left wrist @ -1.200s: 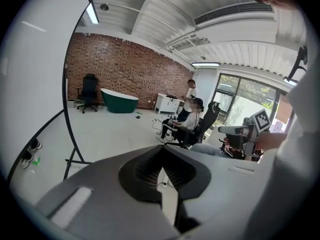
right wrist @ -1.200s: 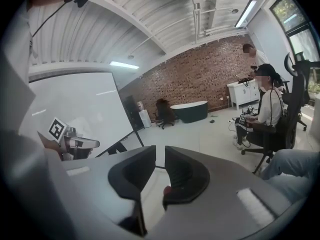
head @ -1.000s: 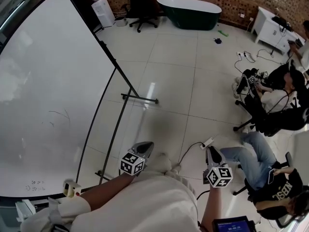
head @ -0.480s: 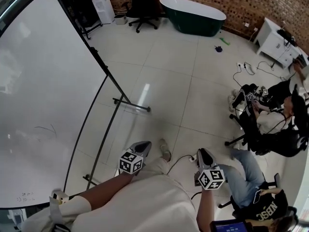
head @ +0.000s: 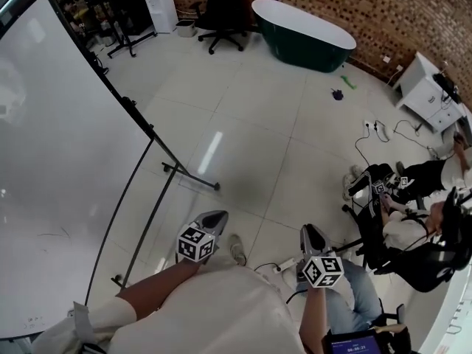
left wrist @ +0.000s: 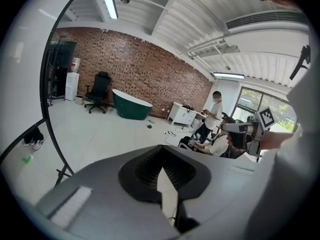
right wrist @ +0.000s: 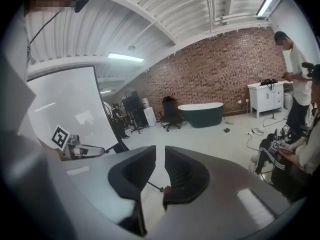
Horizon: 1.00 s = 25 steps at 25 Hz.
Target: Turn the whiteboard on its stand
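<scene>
The whiteboard is a large white panel in a black frame on a black stand, and it fills the left of the head view. It also shows as a white curve in the left gripper view and the right gripper view. My left gripper hangs over the floor tiles right of the stand, clear of the board; its jaws are shut and hold nothing. My right gripper is further right, with a narrow empty gap between its jaws.
A dark green bathtub and a black office chair stand at the far brick wall. People sit on chairs at the right. Cables and a power strip lie on the tiles near a white cabinet.
The board has slid left in the head view and fills less of it. Both grippers have travelled with me across the floor, away from the board. Neither has taken hold of anything.
</scene>
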### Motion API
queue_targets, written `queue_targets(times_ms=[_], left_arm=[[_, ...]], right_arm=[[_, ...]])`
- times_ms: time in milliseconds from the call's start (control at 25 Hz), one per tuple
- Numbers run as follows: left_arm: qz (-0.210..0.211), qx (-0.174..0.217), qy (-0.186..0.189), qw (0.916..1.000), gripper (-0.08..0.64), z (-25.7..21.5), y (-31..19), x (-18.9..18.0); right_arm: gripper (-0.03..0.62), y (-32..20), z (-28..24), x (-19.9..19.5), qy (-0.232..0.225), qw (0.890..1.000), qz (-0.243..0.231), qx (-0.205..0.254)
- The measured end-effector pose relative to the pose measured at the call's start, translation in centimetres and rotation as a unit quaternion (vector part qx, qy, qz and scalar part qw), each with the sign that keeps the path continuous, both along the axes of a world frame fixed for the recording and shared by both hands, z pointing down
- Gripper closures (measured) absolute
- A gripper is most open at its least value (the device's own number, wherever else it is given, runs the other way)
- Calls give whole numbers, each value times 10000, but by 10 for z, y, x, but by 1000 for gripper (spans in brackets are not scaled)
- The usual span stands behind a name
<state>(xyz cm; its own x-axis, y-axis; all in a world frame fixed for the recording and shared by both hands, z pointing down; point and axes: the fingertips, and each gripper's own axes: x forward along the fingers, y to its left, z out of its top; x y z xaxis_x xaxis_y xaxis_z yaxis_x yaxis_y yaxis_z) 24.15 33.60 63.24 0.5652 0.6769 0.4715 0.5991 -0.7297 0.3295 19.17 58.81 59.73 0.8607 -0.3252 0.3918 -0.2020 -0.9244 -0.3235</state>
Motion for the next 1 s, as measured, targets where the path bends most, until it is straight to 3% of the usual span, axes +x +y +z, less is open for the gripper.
queue_targets(times_ms=[240,360,440,600,760,880,1000], left_arm=[[-646,1,132,9978,540,2,-26,66],[-1194,-14,91,9928,540,1,-48,75],[-1750,13,16,9846,540,5,-71,79],[-2832,58,26,9590,540,6,-112,79],[-3720,71,198,9280,540,-6,-141,85],[-4308,96,260,9020,540,-8,-141,96],[-4832,200,266,8749,540,-18,-120,103]], right_arm=[[541,-28,7,93,5,9984,-564,100],[540,-59,5,136,6,9926,-1204,122],[541,-86,7,167,-16,9843,-1759,117],[541,-145,14,214,-50,9587,-2840,130],[541,-203,4,245,64,9217,-3876,154],[540,-227,5,275,53,8922,-4516,9],[541,-223,2,315,-86,8726,-4881,-168]])
